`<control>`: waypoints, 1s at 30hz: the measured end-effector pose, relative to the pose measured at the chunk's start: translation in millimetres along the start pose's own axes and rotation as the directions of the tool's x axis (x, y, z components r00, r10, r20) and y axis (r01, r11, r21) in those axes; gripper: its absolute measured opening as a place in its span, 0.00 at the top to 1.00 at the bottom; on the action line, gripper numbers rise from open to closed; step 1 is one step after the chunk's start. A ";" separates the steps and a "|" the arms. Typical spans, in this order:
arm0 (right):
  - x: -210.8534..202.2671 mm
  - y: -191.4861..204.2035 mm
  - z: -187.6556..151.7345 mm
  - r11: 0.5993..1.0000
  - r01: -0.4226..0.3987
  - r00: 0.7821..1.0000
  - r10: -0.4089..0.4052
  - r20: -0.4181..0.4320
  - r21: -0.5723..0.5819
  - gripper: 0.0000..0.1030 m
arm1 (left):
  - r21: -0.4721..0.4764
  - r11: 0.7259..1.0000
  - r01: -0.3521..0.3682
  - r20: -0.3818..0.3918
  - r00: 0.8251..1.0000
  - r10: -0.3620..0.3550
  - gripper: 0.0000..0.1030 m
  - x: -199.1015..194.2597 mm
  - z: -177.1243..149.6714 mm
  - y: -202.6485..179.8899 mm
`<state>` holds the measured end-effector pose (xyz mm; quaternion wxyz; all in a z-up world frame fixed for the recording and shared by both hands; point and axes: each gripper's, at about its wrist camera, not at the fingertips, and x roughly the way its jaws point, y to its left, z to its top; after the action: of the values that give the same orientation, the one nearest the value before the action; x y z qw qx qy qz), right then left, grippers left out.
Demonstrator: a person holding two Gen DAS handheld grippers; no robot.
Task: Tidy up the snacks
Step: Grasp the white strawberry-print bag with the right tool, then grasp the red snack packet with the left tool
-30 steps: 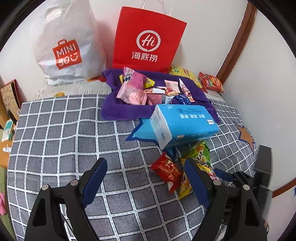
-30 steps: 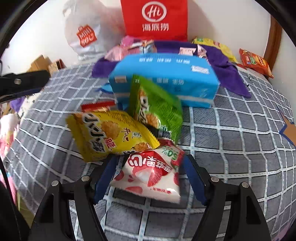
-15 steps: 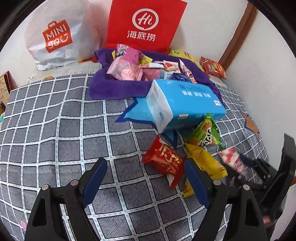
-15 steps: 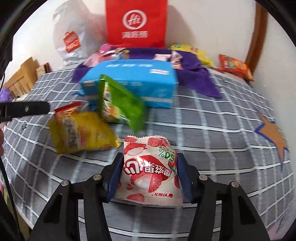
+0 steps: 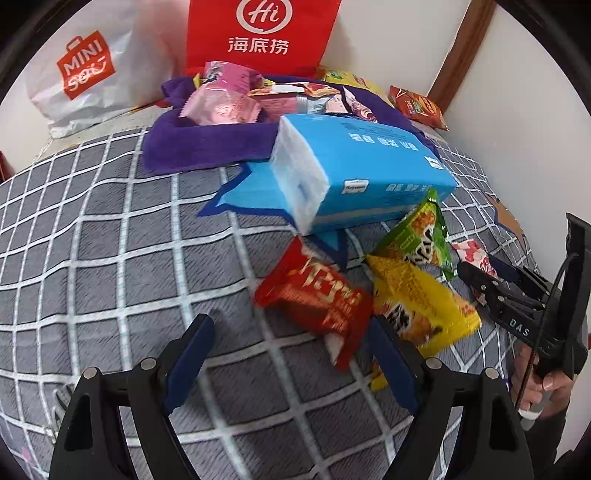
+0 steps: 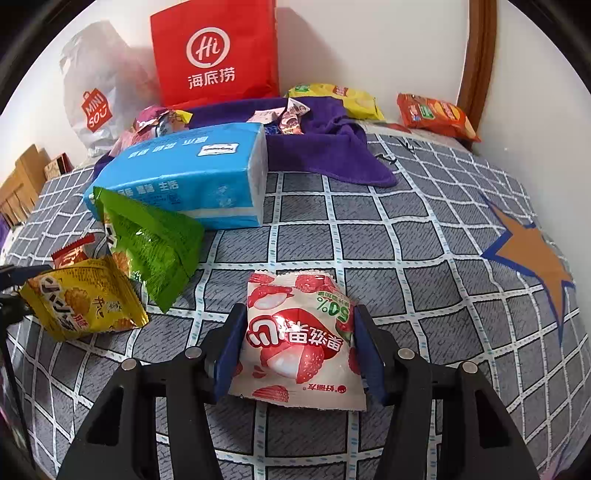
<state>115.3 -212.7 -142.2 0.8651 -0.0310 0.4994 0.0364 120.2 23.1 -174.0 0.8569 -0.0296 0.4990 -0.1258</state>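
Note:
My right gripper (image 6: 297,343) is shut on a white and red lychee snack packet (image 6: 295,339), held just above the checked bedcover; it also shows in the left wrist view (image 5: 474,254). My left gripper (image 5: 291,343) is open, its jaws wide, just short of a red snack packet (image 5: 317,291). A yellow packet (image 5: 417,302) and a green packet (image 5: 417,236) lie right of the red one. In the right wrist view the yellow packet (image 6: 81,299) and green packet (image 6: 151,243) lie to the left.
A blue tissue pack (image 5: 354,170) lies behind the packets. A purple cloth (image 5: 199,144) holds several small snacks. A red paper bag (image 5: 258,33) and a white plastic bag (image 5: 88,70) stand against the wall. Two chip bags (image 6: 432,114) lie at the far right corner.
My right gripper closed on the lychee packet and drew it back, away from the yellow and green packets. My left gripper moved in closer to the red packet, still open.

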 end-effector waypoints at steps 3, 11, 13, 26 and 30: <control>1.0 1.2 -0.3 1.000 0.003 1.000 -0.003 -0.002 -0.001 0.45 | 0.013 0.999 -0.032 0.026 0.999 0.032 0.19 6.4 3.9 -6.2; 2.5 -0.4 -0.4 1.000 -0.014 1.000 0.014 -0.003 0.010 0.43 | 0.088 0.988 -0.128 0.129 0.985 0.116 0.27 11.4 -1.2 -17.7; 2.8 0.1 -0.6 1.000 -0.013 1.000 0.013 -0.003 0.007 0.42 | 0.094 0.984 -0.149 0.134 0.982 0.136 0.33 11.0 -1.5 -19.9; 4.2 -0.5 -0.7 1.000 -0.016 1.000 0.016 -0.005 0.000 0.41 | 0.060 0.987 -0.152 0.137 0.980 0.142 0.39 10.4 -2.6 -16.3; 4.2 -2.1 -0.8 1.000 -0.025 1.000 0.025 -0.004 0.004 0.41 | 0.053 0.987 -0.152 0.139 0.980 0.144 0.40 9.4 -2.9 -15.8</control>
<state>117.0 -214.7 -146.2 0.8637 -0.0232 0.5014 0.0462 119.2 5.7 -180.7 0.8961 0.0265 0.4367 -0.0752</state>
